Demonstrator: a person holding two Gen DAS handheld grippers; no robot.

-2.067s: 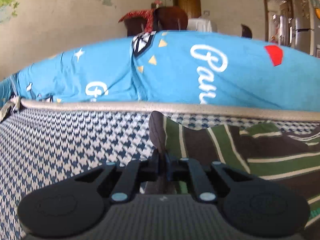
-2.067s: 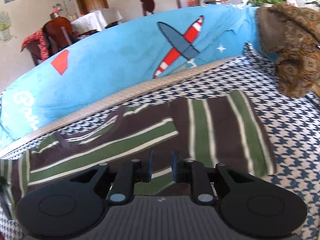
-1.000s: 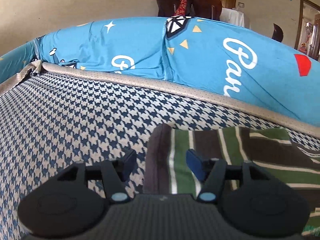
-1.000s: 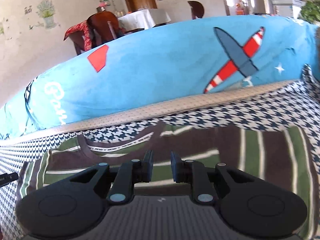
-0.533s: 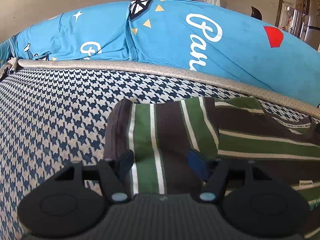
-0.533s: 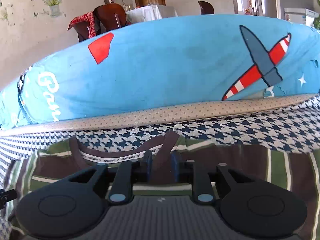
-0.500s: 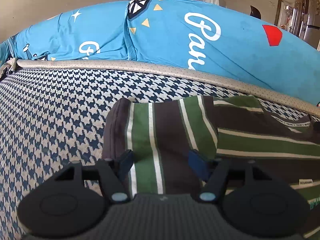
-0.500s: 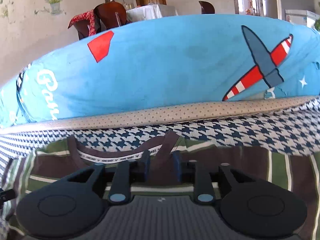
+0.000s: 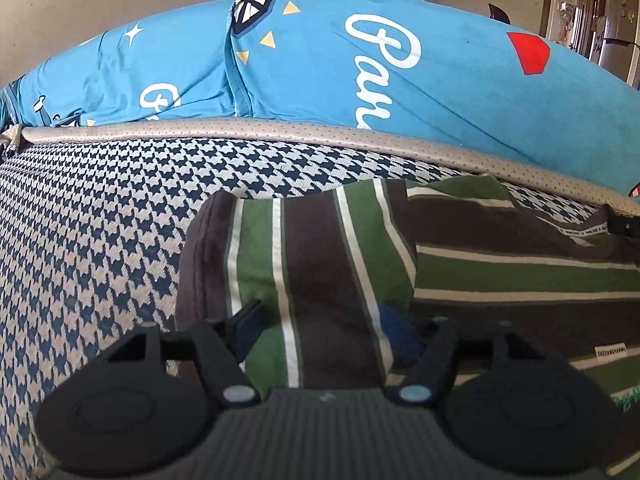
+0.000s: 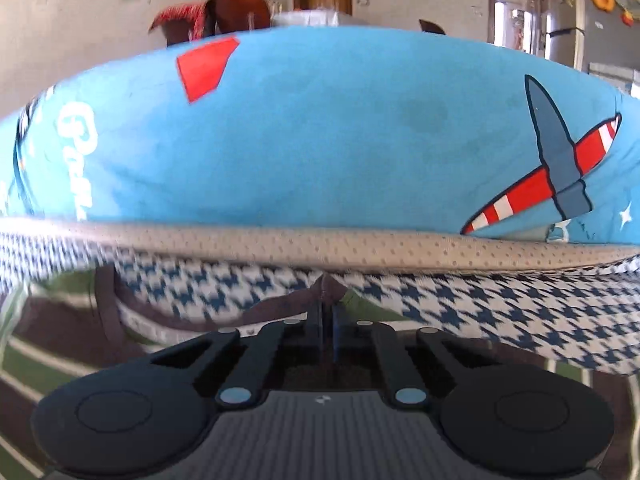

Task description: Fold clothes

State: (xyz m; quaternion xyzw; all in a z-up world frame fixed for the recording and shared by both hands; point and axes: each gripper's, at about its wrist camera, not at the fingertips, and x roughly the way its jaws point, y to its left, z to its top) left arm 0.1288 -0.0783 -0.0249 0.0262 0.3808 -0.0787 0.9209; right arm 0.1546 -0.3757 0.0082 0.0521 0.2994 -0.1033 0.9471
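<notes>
Nearest the lens in the left wrist view, the left gripper (image 9: 320, 322) stands released, its fingers spread to either side of the folded-over flap of the striped shirt (image 9: 312, 248), apparently poised above it rather than holding it. The shirt lies flat on the houndstooth mattress (image 9: 104, 216), its folded left end turned in so that the stripes there run across those of the body, which suggests a side has been laid inward to narrow the garment. In the right wrist view, the right gripper (image 10: 326, 316) is clenched on a pinch of the shirt's brown neckline edge (image 10: 326, 286), lifting it clear of the mattress, probably to carry that edge over. Beyond, a grey piped border (image 10: 320, 242) marks the mattress's far edge, backed by a blue printed bolster (image 10: 340, 140).
</notes>
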